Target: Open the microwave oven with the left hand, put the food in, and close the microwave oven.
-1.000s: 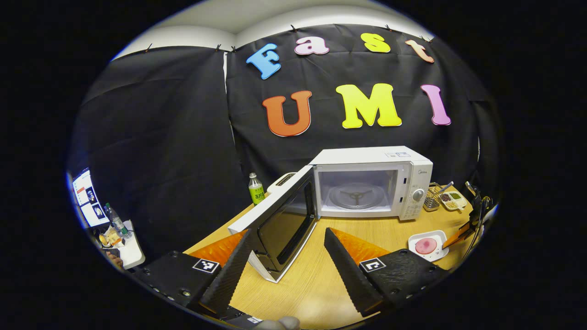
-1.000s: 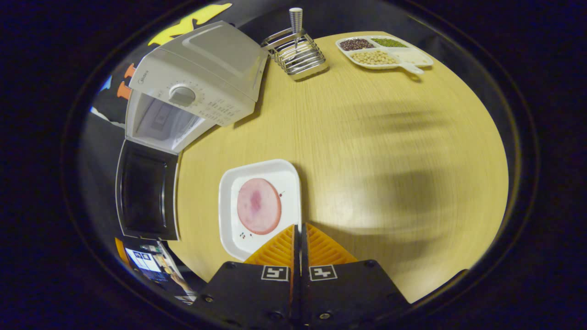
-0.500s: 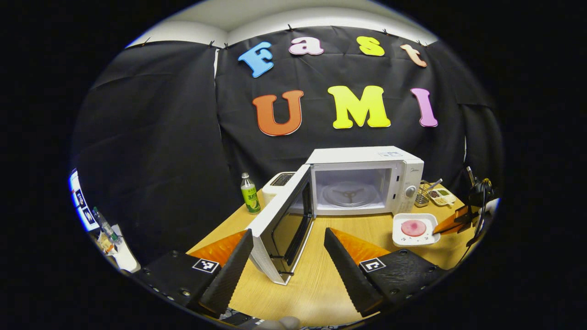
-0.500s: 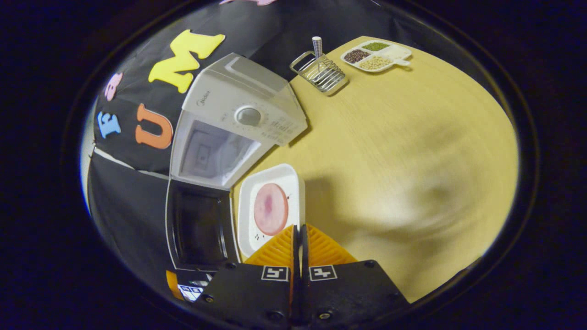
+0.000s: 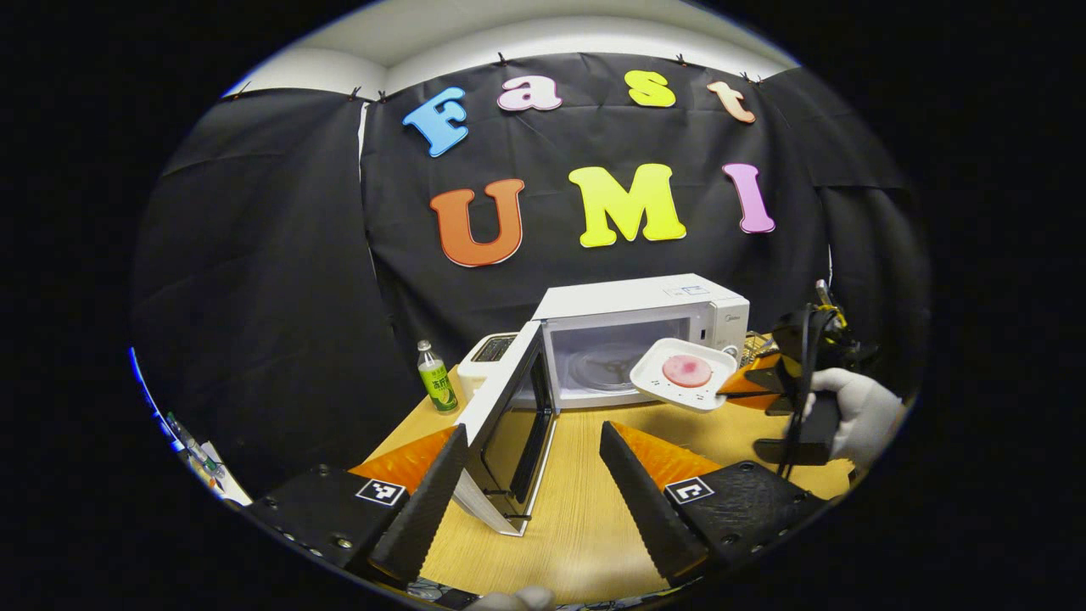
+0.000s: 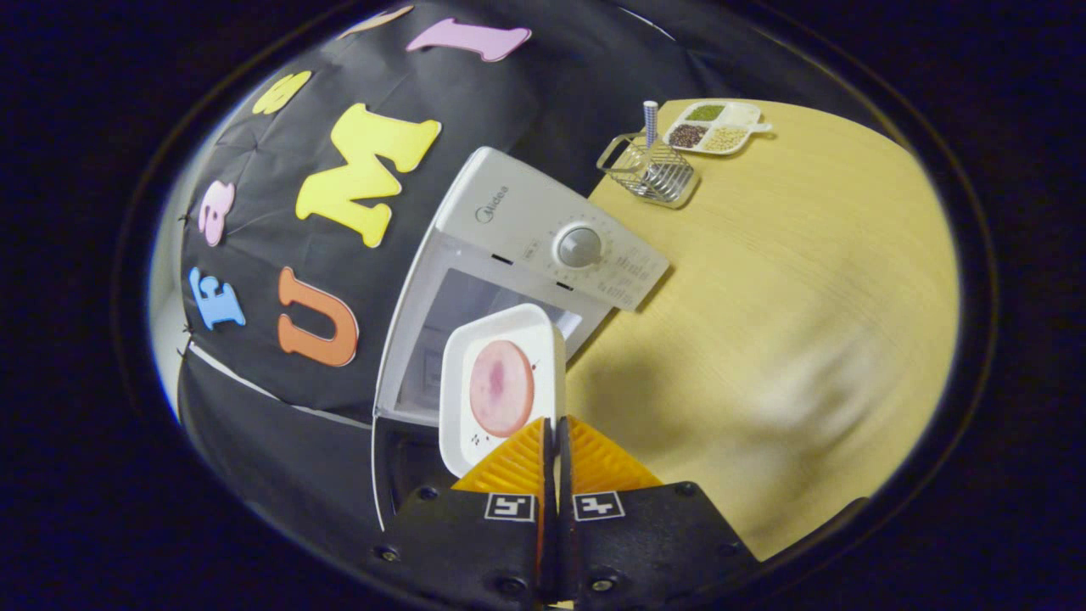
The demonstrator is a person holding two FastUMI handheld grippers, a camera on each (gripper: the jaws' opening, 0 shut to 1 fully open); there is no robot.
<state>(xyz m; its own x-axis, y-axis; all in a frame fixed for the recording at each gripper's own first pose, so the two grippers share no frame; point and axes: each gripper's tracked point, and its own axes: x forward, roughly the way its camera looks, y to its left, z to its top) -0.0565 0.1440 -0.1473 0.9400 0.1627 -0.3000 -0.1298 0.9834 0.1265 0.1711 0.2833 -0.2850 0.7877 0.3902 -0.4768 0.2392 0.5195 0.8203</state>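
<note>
Left gripper view showed the left gripper [image 5: 530, 471] spread wide, nothing between its fingers, near the open microwave door [image 5: 509, 424]. The right gripper [image 6: 556, 441], fingers pressed together on the rim of the white plate [image 6: 458, 373], held the pink food [image 6: 501, 388] in front of the microwave [image 5: 645, 335] cavity

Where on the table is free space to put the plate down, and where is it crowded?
Bare wood lies right of the microwave, in front of the wire rack. Between the open door and the left gripper it is crowded.
</note>
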